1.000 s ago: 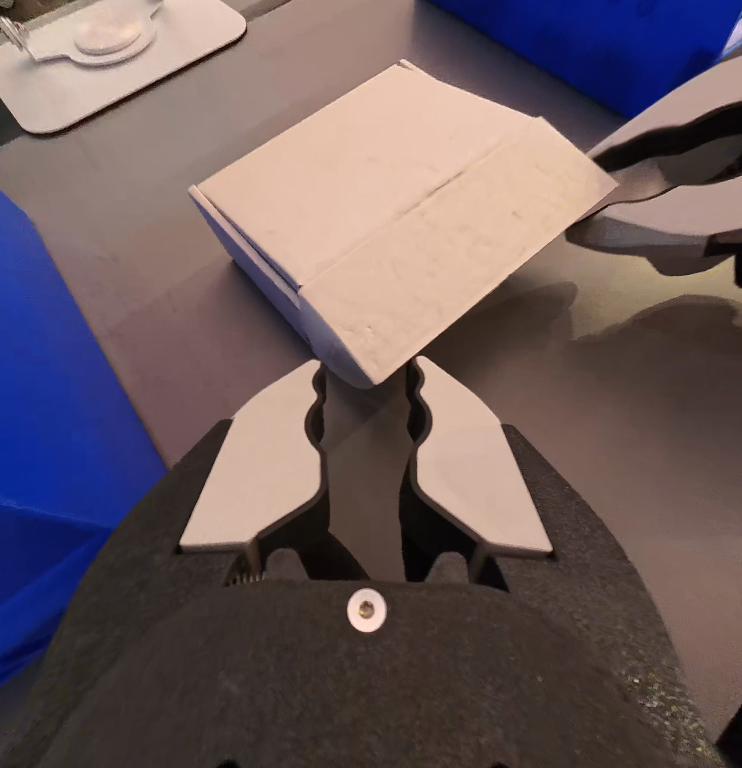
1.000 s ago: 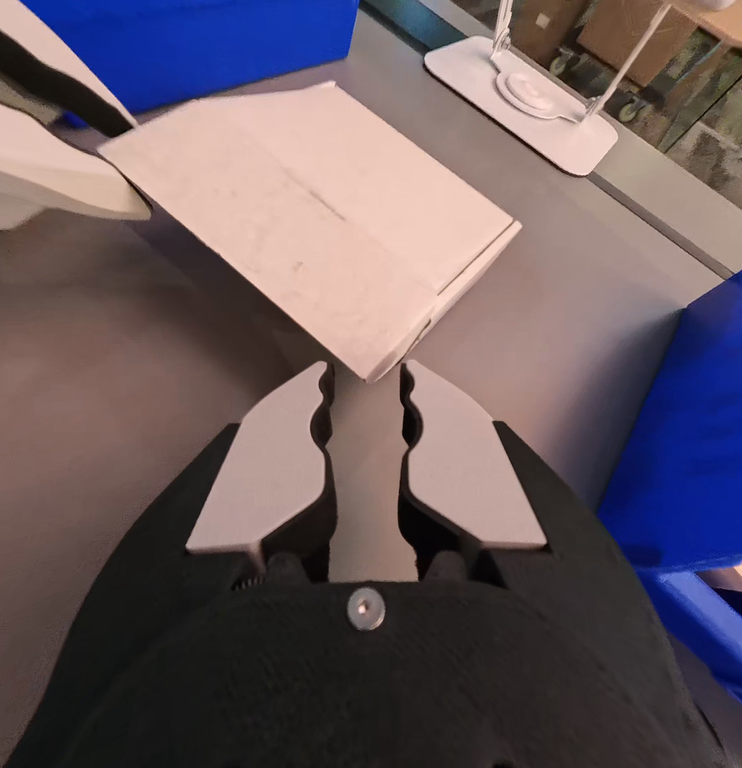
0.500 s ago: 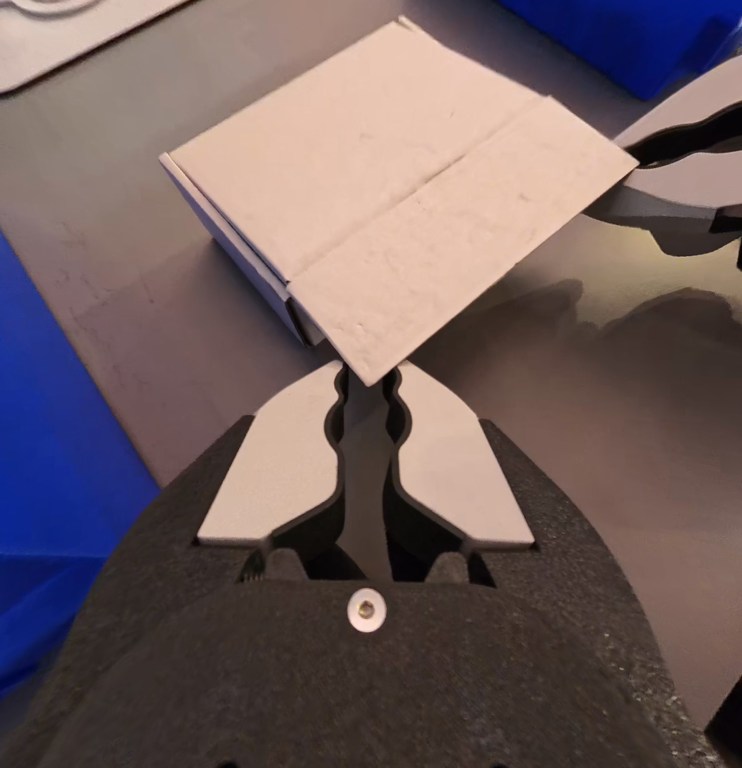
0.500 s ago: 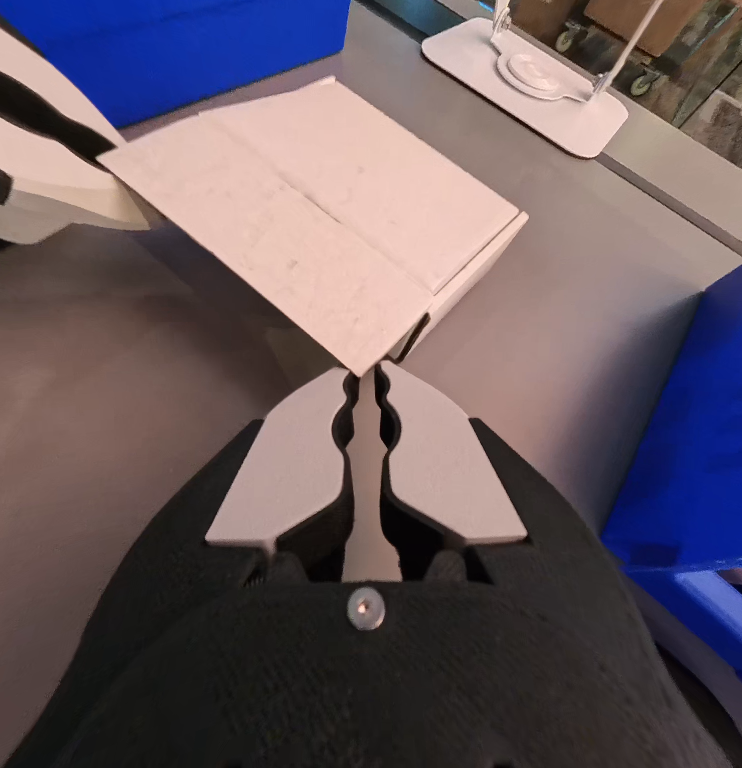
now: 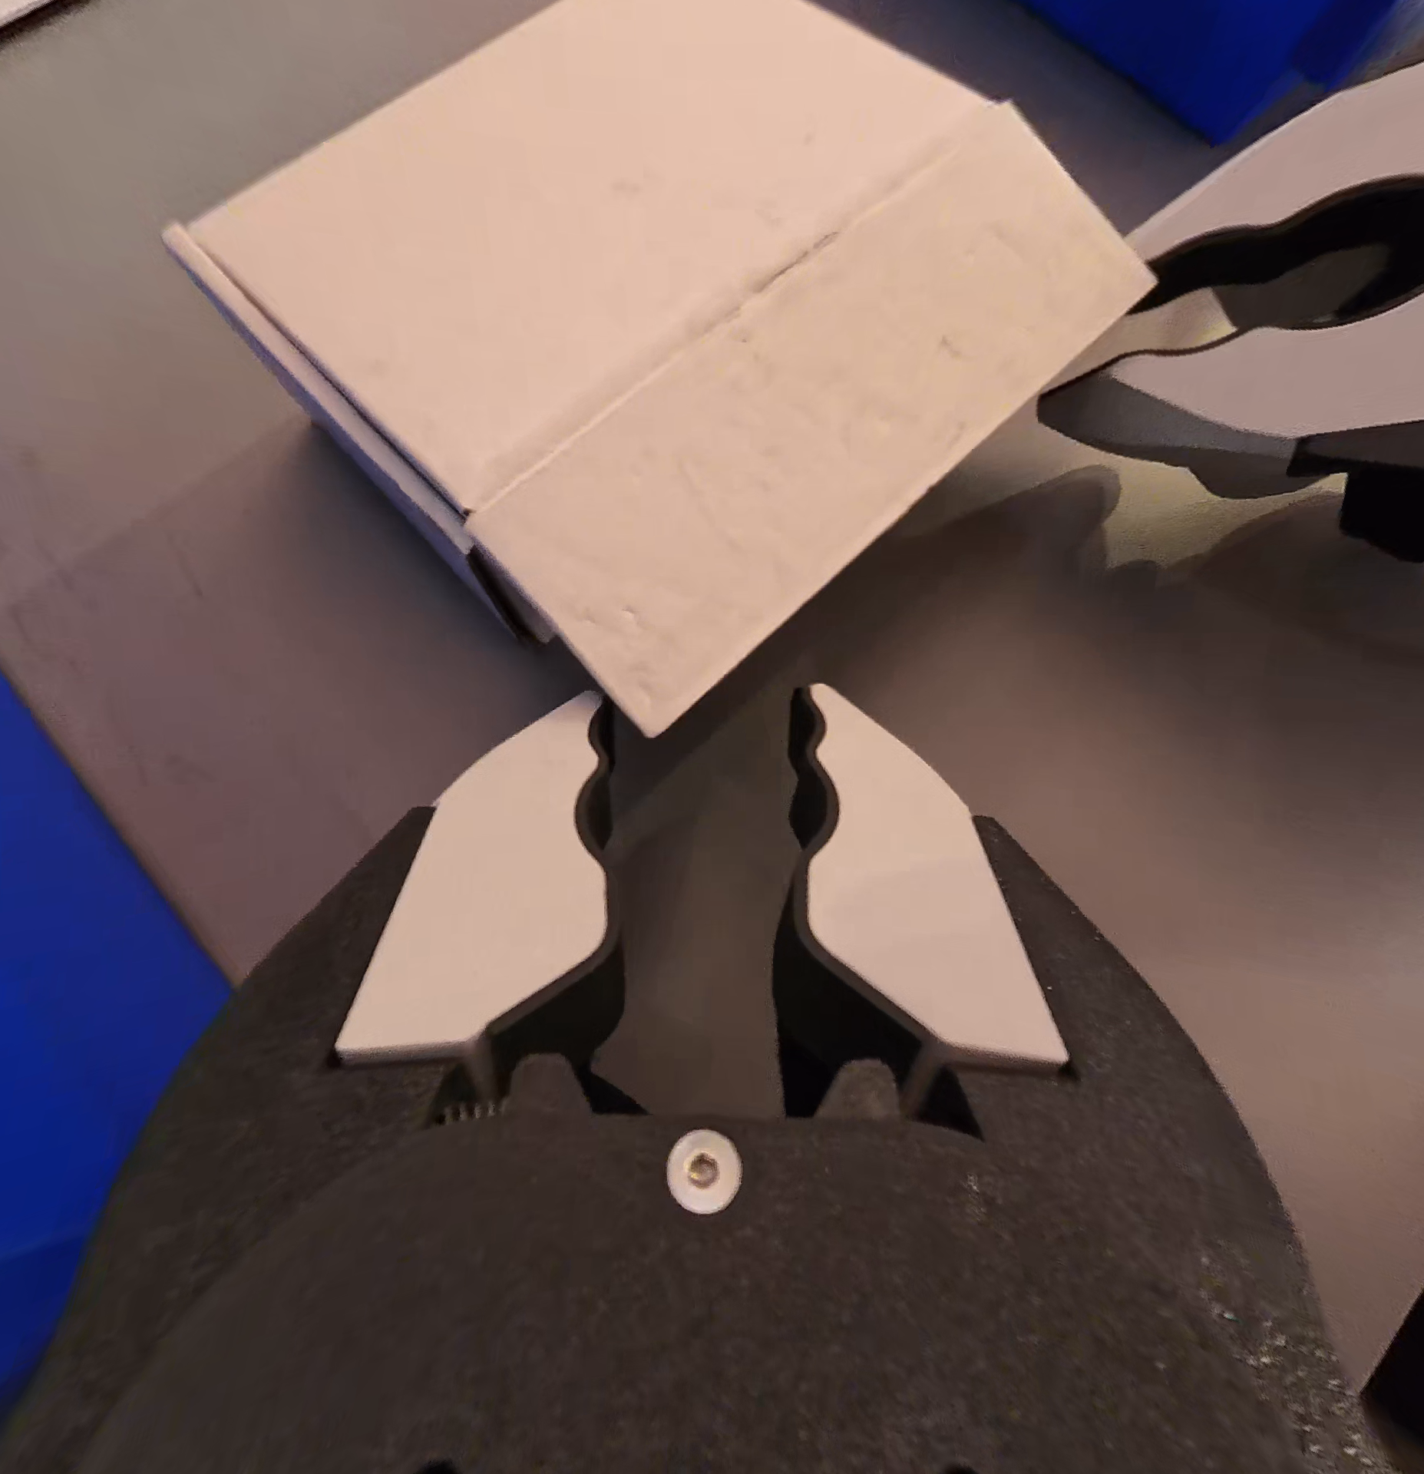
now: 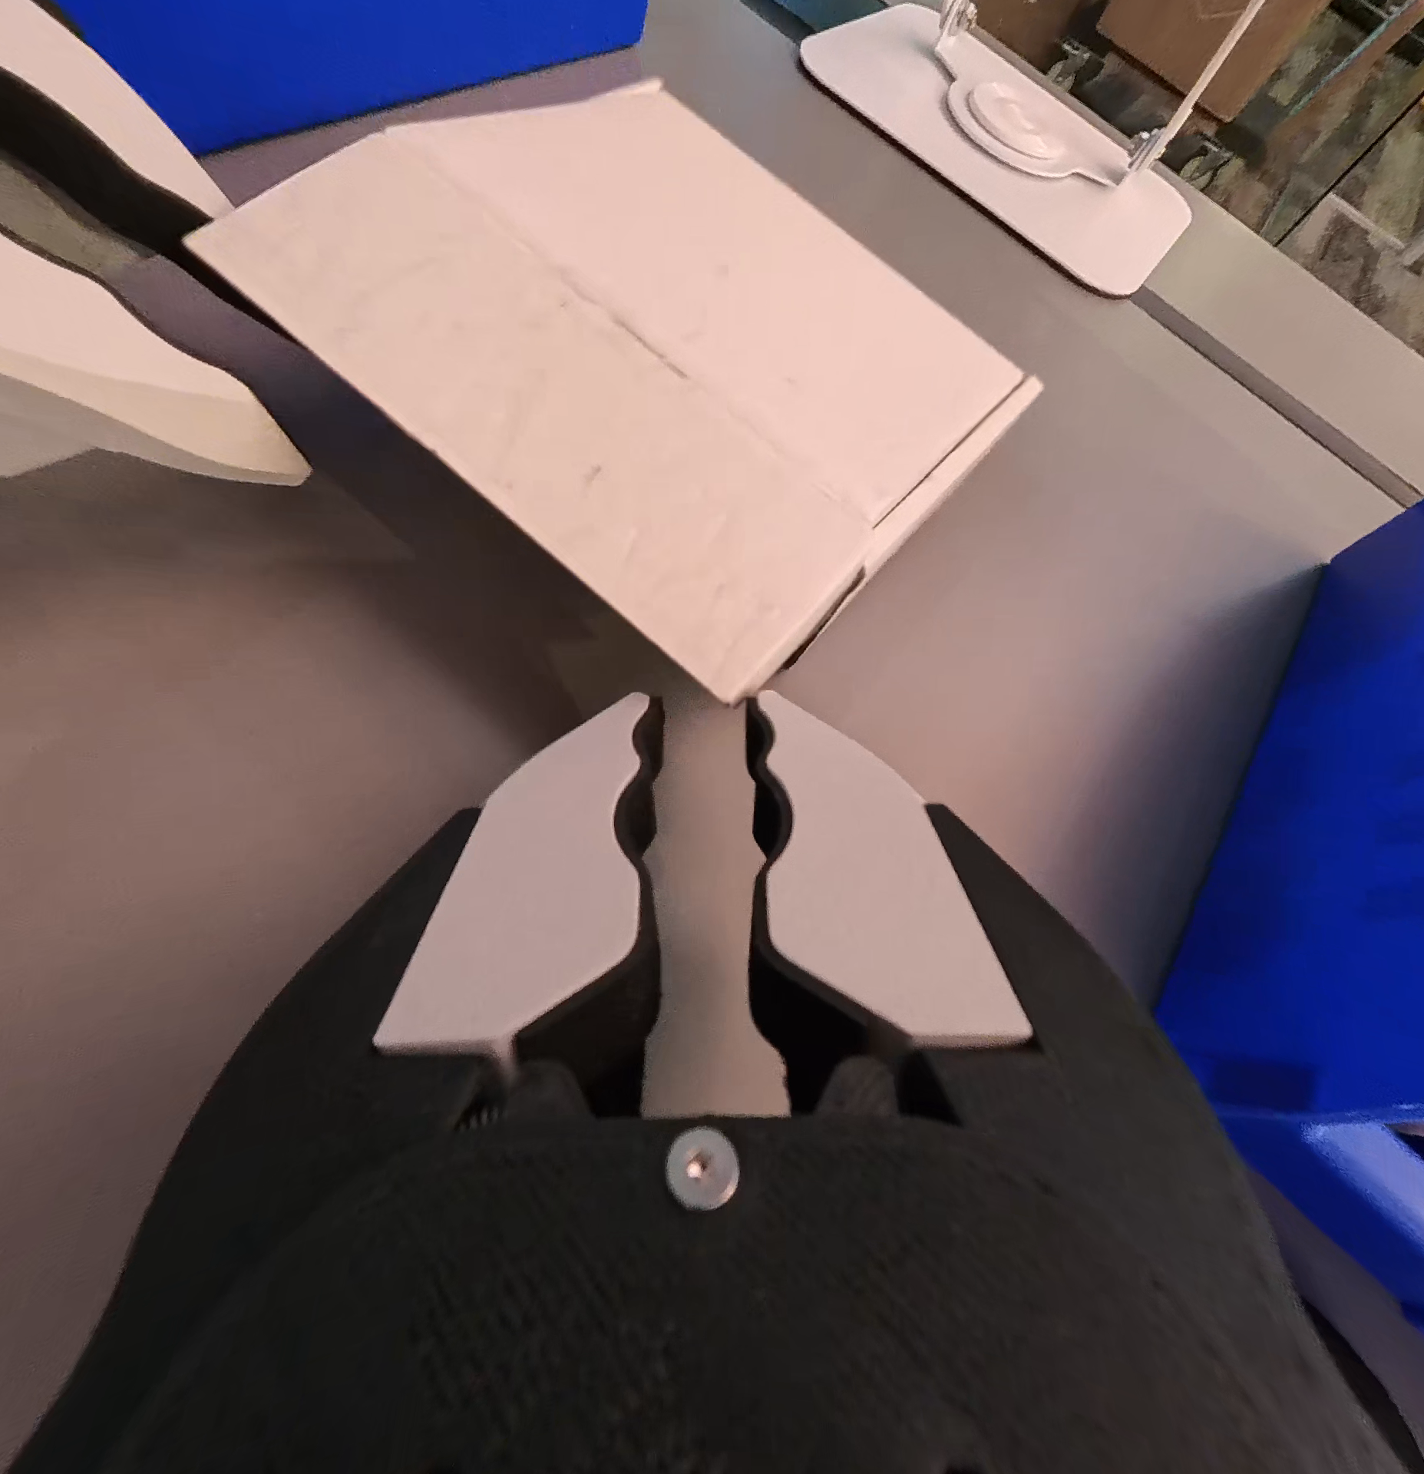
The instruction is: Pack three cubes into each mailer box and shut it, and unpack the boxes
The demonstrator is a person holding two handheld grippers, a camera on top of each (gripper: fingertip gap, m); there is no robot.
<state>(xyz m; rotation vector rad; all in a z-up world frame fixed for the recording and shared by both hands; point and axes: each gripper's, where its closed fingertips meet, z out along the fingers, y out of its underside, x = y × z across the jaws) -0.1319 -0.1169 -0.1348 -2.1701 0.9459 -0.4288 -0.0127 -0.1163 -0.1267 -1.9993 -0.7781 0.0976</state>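
Left wrist view: a white rectangular cardboard mailer box (image 5: pixel 581 263) sits on a dark grey matte tabletop (image 5: pixel 1091 798), its lid down and its front flap (image 5: pixel 780 478) sticking out past the body, raised off the table.
Box contents: cannot be told; the lid covers the inside in both views.
Left gripper (image 5: pixel 700 702): grey two-finger claw on a black body, parted by a moderate gap and holding nothing; one free corner of the flap hangs just above and between its fingertips, nearer the left finger (image 5: pixel 501 861), which the corner seems to overlap.
Right gripper, far view (image 5: pixel 1219 319): it comes in from the right edge, its tips at the flap's other free corner; the jaws show a dark gap, and whether they touch the card cannot be told.
Blue bins, left view: a blue plastic bin wall (image 5: pixel 62 917) stands at the left, another blue bin (image 5: pixel 1219 56) at the top right; their contents are hidden.
Right wrist view: the same box (image 6: pixel 692 303) lies ahead, flap (image 6: pixel 533 494) toward the camera.
Right gripper, own view (image 6: pixel 700 702): a narrow gap between the fingers, nothing clamped; the flap's near corner hangs right at the tips, just off the right finger (image 6: pixel 876 877).
Left gripper, far view (image 6: pixel 146 255): at the upper left, beside the flap's far corner.
Surroundings: blue bin (image 6: pixel 1330 758) at the right, blue bin (image 6: pixel 357 56) behind the box, and a flat white stand base (image 6: pixel 995 135) with clear uprights near the table's far edge.
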